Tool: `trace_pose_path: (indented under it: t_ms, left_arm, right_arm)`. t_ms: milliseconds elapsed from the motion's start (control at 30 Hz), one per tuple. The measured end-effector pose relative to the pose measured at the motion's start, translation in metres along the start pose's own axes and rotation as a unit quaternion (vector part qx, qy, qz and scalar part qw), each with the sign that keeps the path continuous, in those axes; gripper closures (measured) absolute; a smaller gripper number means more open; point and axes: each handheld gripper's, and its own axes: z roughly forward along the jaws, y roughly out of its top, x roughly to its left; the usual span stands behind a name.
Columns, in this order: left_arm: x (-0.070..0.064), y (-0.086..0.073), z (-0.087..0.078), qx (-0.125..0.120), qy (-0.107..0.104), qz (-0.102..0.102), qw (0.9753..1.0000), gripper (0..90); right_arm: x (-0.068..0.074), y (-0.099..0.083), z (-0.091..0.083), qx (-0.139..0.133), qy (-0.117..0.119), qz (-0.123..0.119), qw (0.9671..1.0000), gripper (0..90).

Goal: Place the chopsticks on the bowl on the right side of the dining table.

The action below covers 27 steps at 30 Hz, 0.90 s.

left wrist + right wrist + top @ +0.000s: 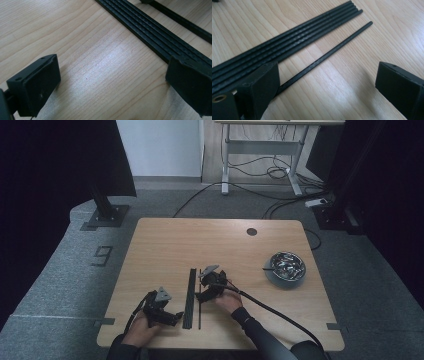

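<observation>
Right gripper view: spread jaws over single black rod [329, 52] beside rod bundle [287, 42].
Centre right gripper [327, 85], clench on lone rod only; left gripper [112, 82] released, near bundle.

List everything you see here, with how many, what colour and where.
Bundled rods: five as far as I can tell, black, side by side at the table's near middle.
Single rod: one, black, just right of the bundle, apart from it.
Bowl: one, metallic, on a grey plate at the table's right.
Table: one, light wood.
Desk: one, white-legged, far behind.
Left hand-held gripper: one, black, open, left of the bundle.
Right hand-held gripper: one, black, open, over the single rod.
</observation>
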Motion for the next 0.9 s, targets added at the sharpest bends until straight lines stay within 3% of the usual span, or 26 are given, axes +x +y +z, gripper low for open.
trace_pose_path:
  t_ms: [400,900]
  left_arm:
    - [0.0,0.0,0.0,0.0,0.0,0.0,1.0,0.0]
    - [0.0,0.0,0.0,0.0,0.0,0.0,1.0,0.0]
  right_arm:
    - [-0.017,-0.01,-0.006,0.0,-0.014,0.023,0.9996,4.2]
    - [-0.035,-0.011,-0.006,0.002,-0.035,0.041,0.9986,3.9]
